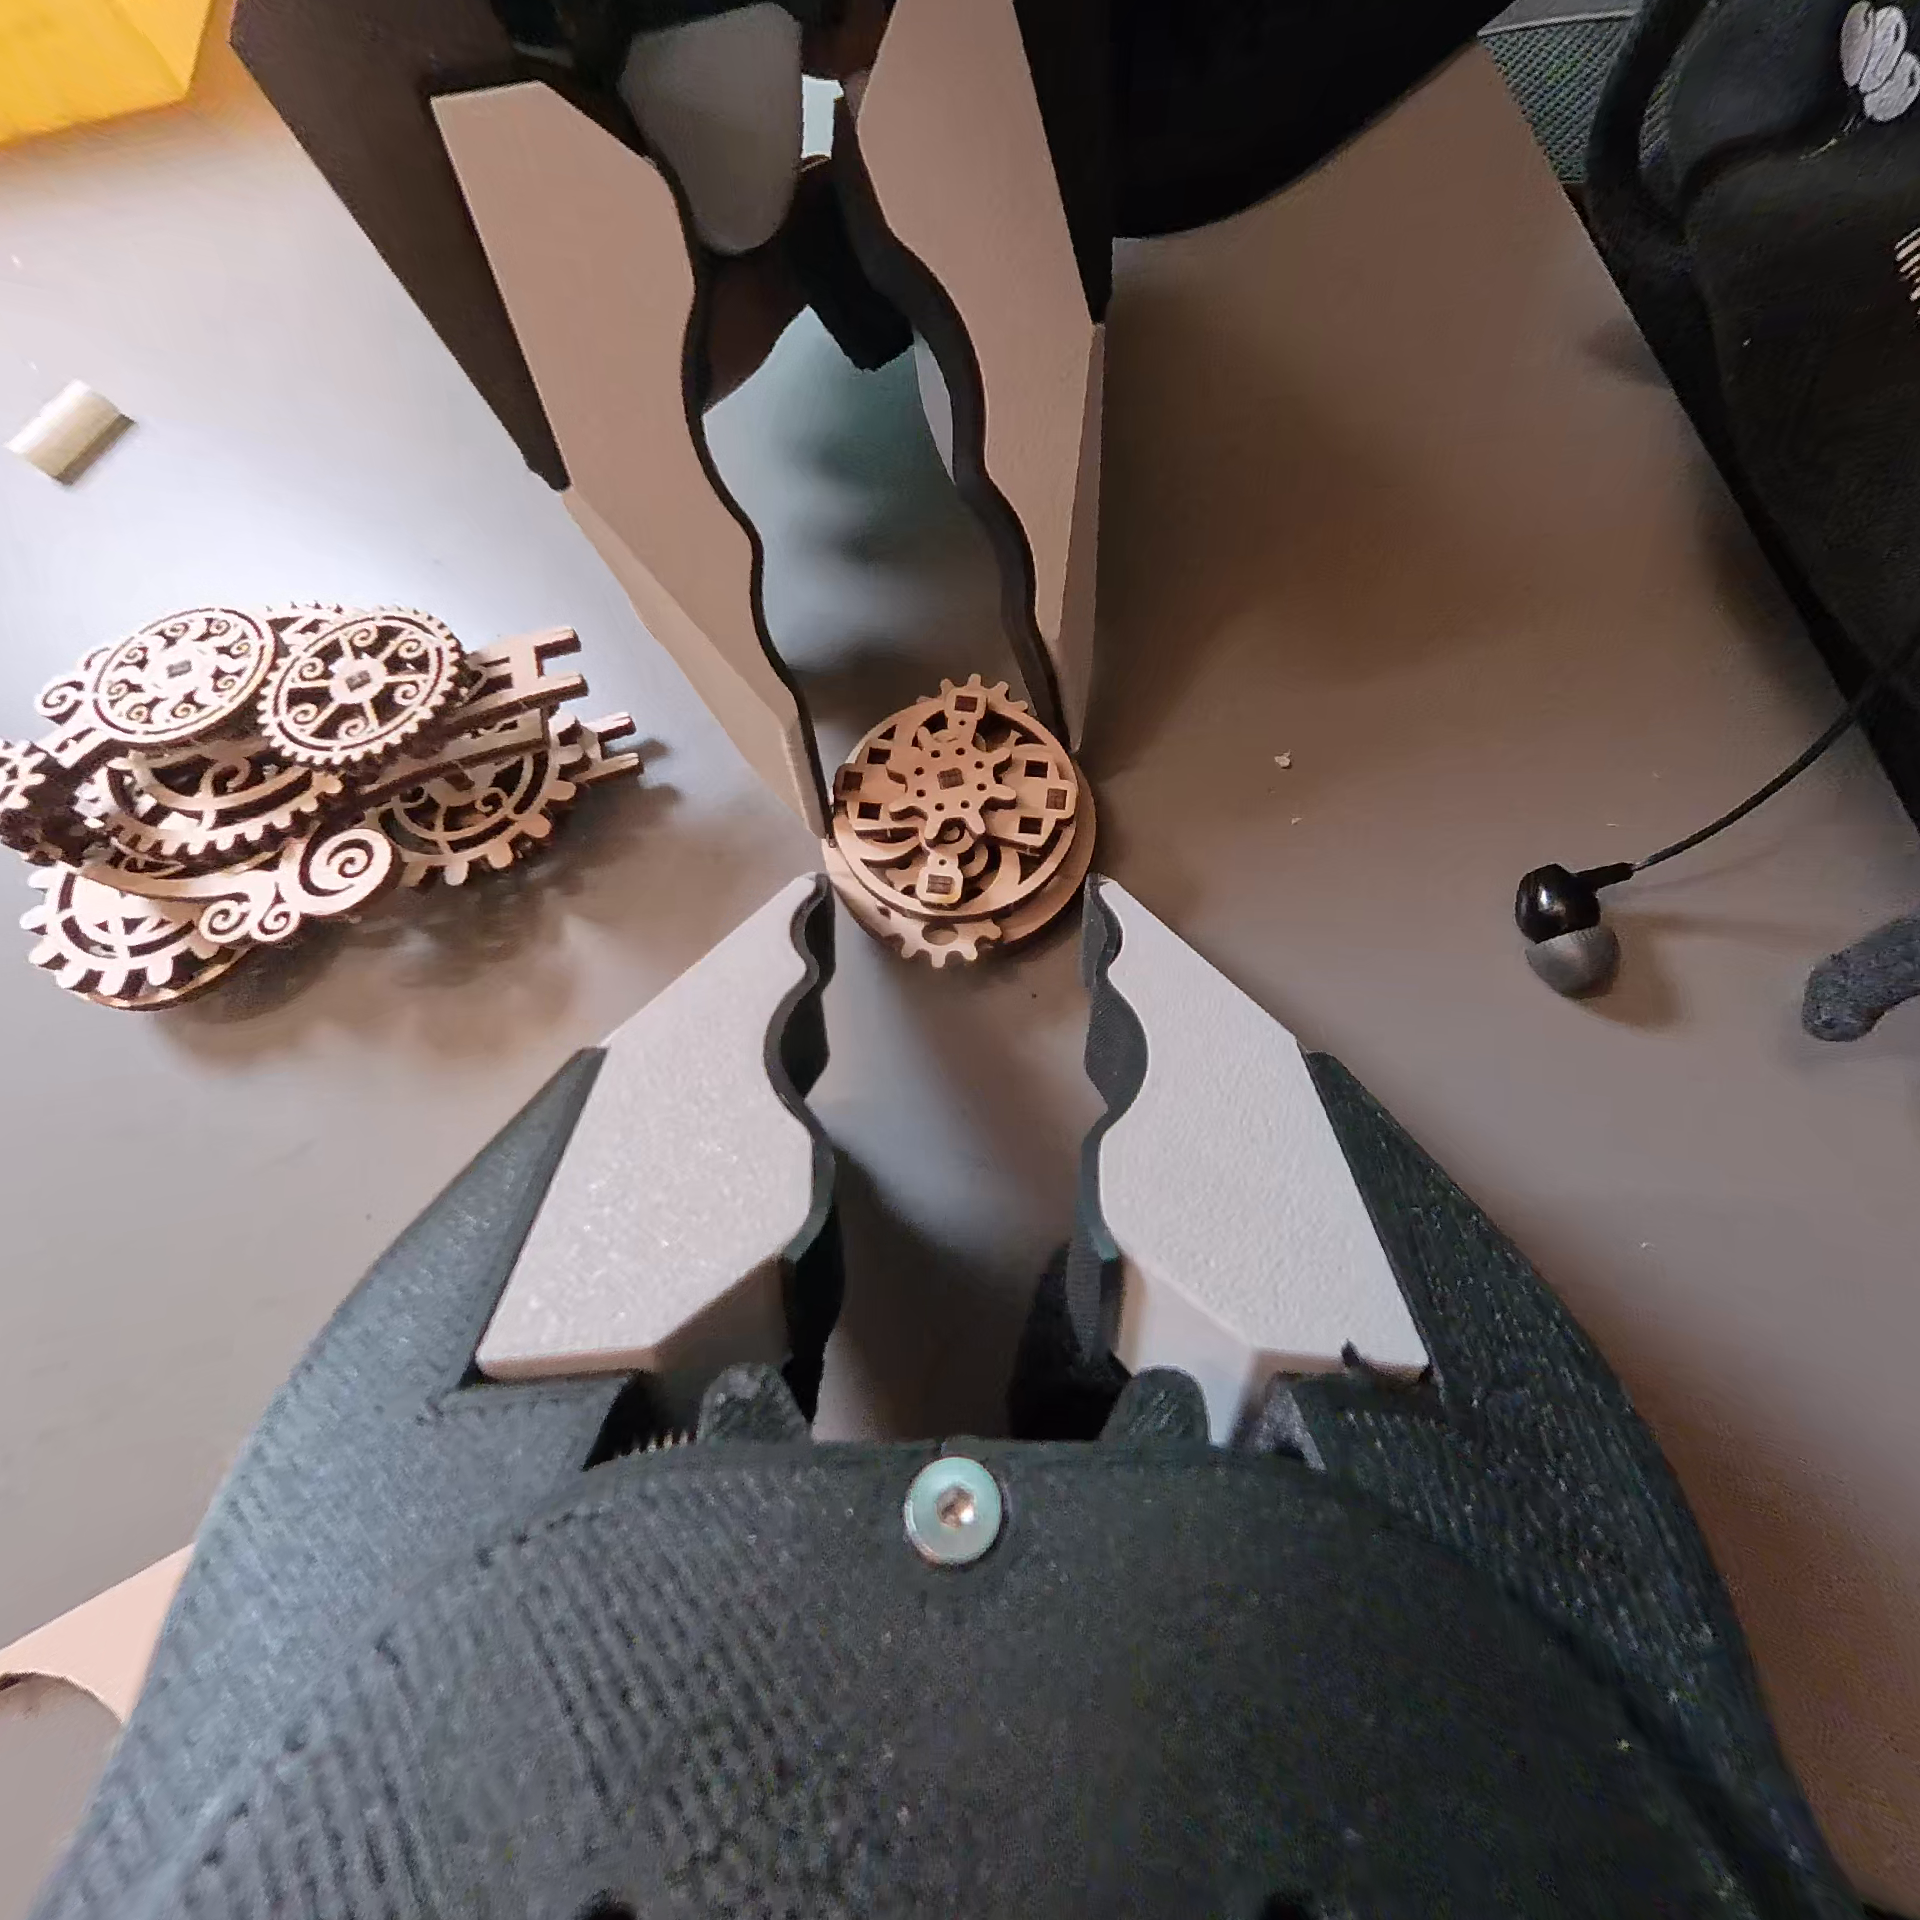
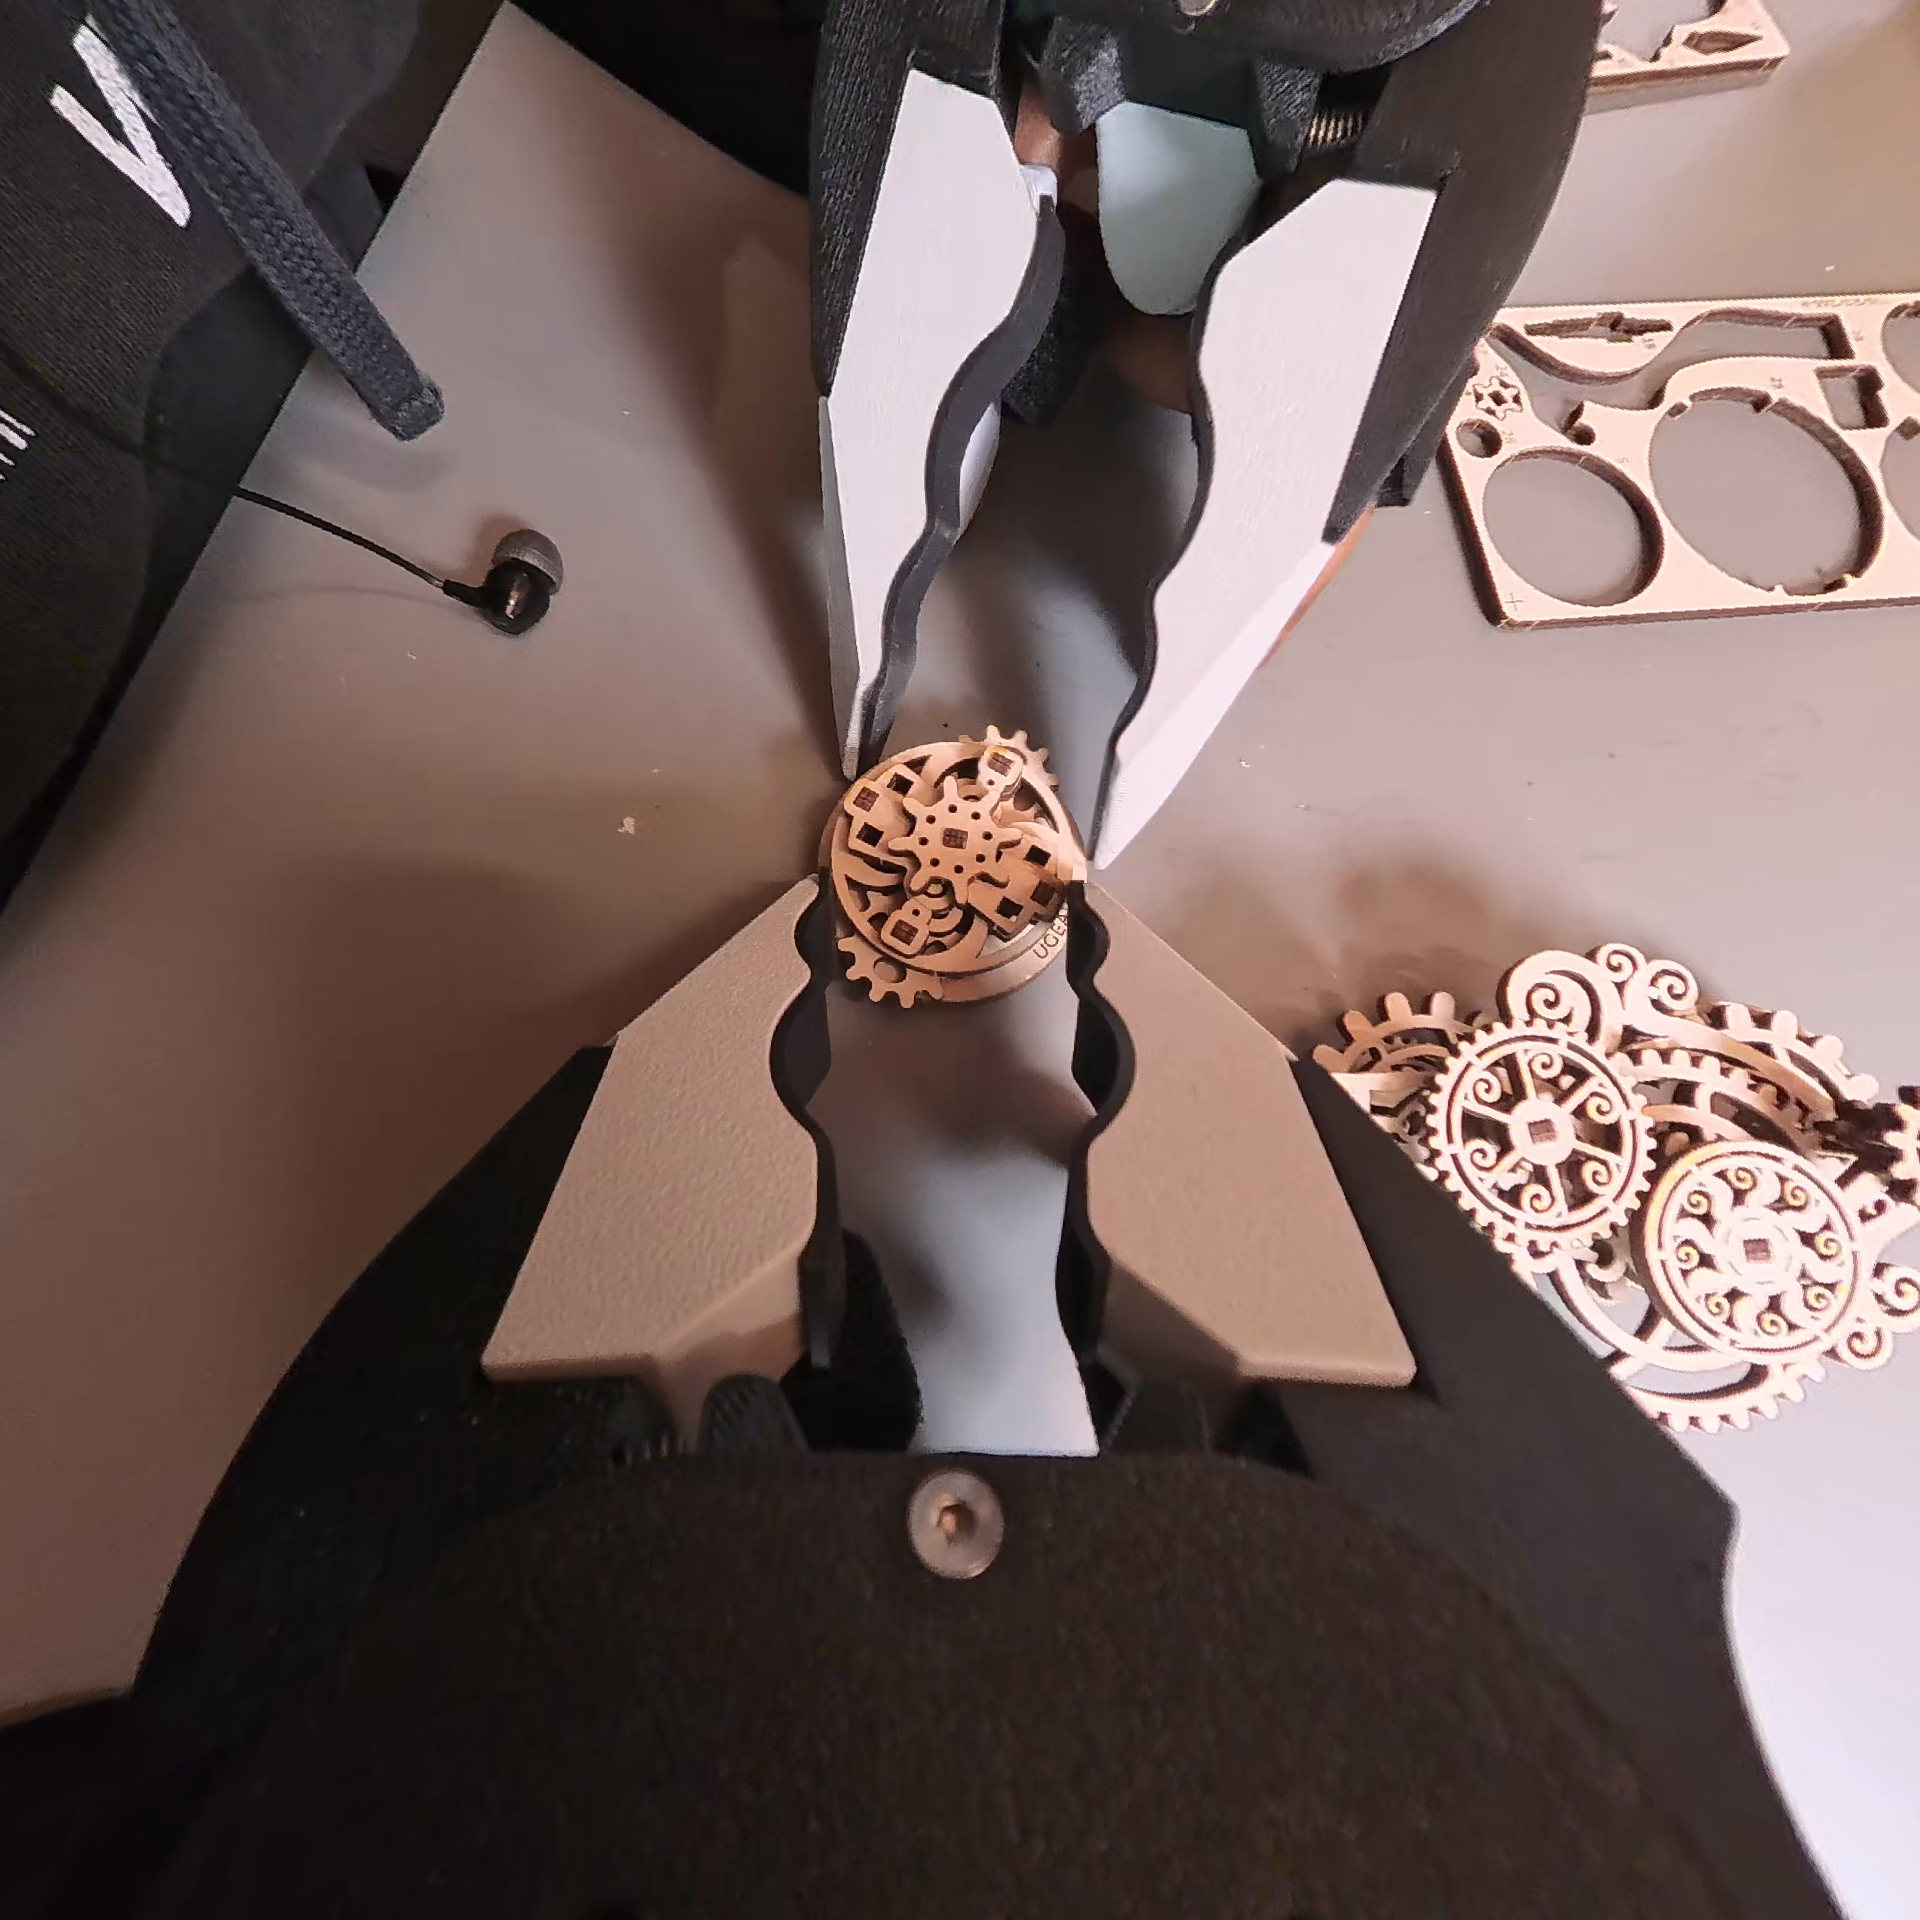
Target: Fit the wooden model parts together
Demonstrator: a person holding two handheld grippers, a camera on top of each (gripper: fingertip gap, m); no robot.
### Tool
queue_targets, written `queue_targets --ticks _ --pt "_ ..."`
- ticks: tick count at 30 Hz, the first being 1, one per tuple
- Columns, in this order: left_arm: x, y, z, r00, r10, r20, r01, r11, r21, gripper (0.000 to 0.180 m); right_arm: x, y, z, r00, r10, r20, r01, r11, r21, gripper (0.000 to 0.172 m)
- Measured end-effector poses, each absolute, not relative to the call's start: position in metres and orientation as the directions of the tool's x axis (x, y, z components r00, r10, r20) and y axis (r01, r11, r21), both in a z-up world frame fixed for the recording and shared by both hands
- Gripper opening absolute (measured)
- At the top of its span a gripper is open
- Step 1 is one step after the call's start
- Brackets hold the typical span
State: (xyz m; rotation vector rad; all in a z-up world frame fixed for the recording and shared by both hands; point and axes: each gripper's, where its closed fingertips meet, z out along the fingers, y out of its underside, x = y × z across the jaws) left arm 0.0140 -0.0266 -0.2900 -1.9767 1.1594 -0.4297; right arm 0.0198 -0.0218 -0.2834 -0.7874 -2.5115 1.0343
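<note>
1. Gearwork in pale wood, a round stacked disc (image 1: 958, 831) with a small star-shaped gear on top and cog teeth poking out at its rim, lies flat on the grey tabletop (image 1: 1299, 644), hemmed in by both sets of jaws from opposite sides.
2. The right gripper (image 2: 948, 899) has its jaws set narrow around the disc (image 2: 951, 883), pads pressing its edges; the left wrist view confirms this from across.
3. The left gripper (image 1: 956, 896) stands at the disc's near edge with jaws about as wide as the disc; contact is unclear.
4. Only the right wrist view shows the punched-out wooden sheet (image 2: 1704, 488).
5. A heap of loose ornate gears (image 1: 260, 779) lies apart to one side, an earbud (image 1: 1558, 925) on its cable to the other, near black clothing (image 1: 1808, 312).
</note>
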Motion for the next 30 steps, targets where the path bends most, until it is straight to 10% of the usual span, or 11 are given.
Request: queue_targets --ticks 19,30 --pt "-0.008 0.004 -0.286 0.699 -0.708 -0.103 -0.495 -0.375 -0.784 0.050 0.020 0.019 -0.279 -0.628 0.773 0.096 0.464 0.470 -0.751 0.039" --pt "-0.101 0.036 -0.186 0.944 -0.330 0.011 -0.043 -0.155 -0.987 0.037 -0.006 0.085 -0.188 -0.314 0.949 0.029 0.165 0.085 -0.983 0.034"
